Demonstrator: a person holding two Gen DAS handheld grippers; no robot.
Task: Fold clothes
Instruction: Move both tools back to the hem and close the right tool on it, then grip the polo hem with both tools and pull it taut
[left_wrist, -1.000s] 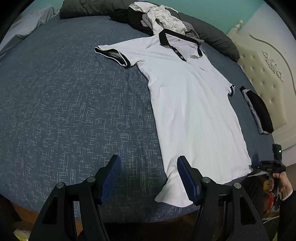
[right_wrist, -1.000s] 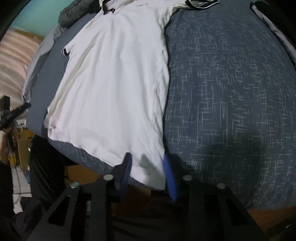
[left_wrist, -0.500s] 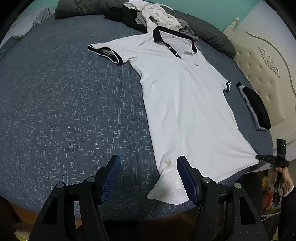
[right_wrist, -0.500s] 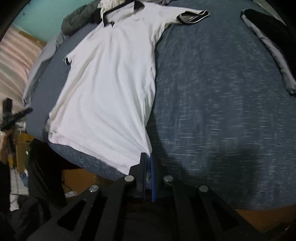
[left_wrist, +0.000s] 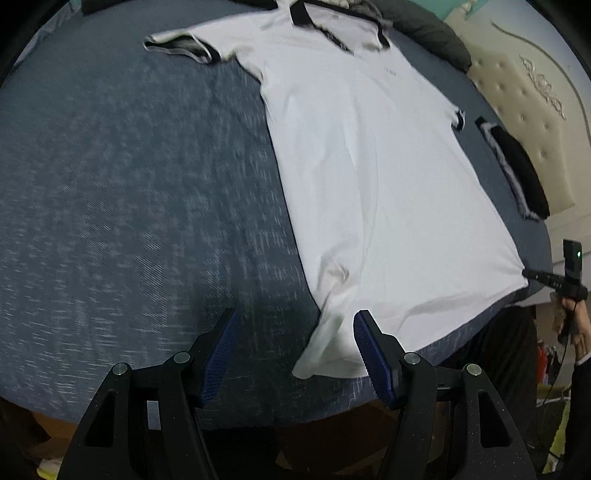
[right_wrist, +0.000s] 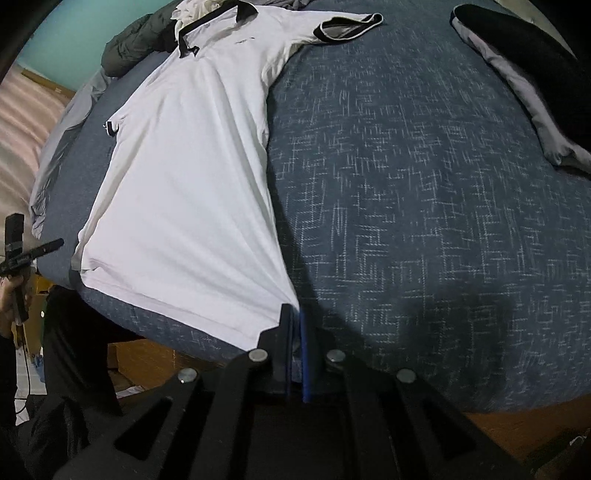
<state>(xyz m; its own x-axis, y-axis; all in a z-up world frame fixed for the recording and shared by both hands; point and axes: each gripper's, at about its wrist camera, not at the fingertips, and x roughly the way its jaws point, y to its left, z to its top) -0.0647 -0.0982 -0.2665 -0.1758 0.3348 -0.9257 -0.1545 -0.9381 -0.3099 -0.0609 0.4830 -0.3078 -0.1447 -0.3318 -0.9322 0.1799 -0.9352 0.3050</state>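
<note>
At the lower centre of the right wrist view, the right gripper (right_wrist: 294, 332) is clamped on a hem corner of the white polo shirt (right_wrist: 192, 177) spread on the bed (right_wrist: 424, 184). The left gripper (left_wrist: 291, 350), fingers apart, straddles the other corner; closing there likely comes next.

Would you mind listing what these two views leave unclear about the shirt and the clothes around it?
- White polo shirt: chest logo, left wrist view, blurred.
- Its hem corner inside the right gripper: right wrist view, covered by the shut fingers.
- Pile of clothes: both views, cut by the top edge.
- Black garment: right wrist view, cut by the edge.
</note>
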